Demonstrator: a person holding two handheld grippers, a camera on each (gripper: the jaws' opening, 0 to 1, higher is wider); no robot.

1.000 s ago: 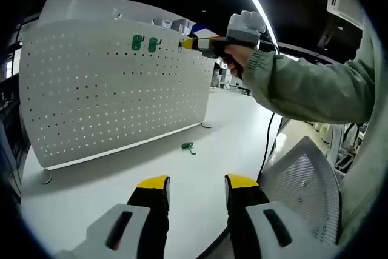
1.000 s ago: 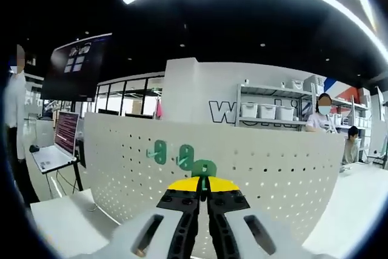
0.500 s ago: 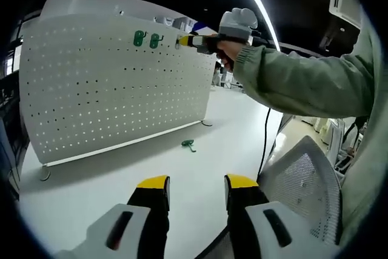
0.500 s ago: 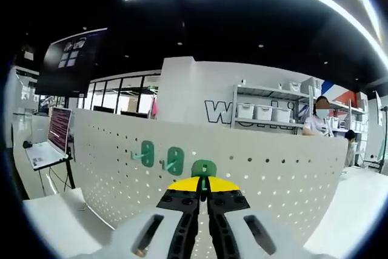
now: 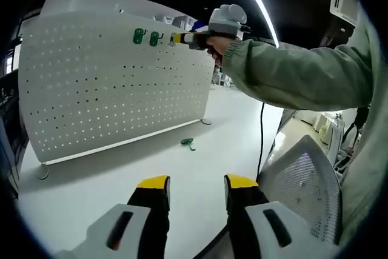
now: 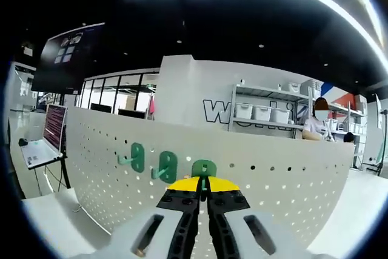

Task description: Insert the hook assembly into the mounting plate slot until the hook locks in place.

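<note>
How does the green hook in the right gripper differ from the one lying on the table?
The held hook is clamped in the shut right gripper, raised at the pegboard's top row; the loose hook lies flat on the table, untouched. The held one sits beside two mounted hooks; the loose one lies alone. Both are green.

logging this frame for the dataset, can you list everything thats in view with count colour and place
pegboard: 1, white, upright on the table
hooks on the pegboard: 2, green, side by side in its top rows
held hook: 1, green, in the right gripper's jaws at the board, beside those two
loose hook: 1, green, lying on the table in front of the board
table: 1, white, under the board
mesh chair back: 1, white, right of the table
laptop: 1, screen lit, on a stand beyond the board's left end
shelf with bins: 1, white, behind the board
sleeve: 1, pale green, on the arm reaching to the board
left gripper: black with yellow tips, jaws open, over the table
right gripper: black with yellow tips, shut on the held hook
</note>
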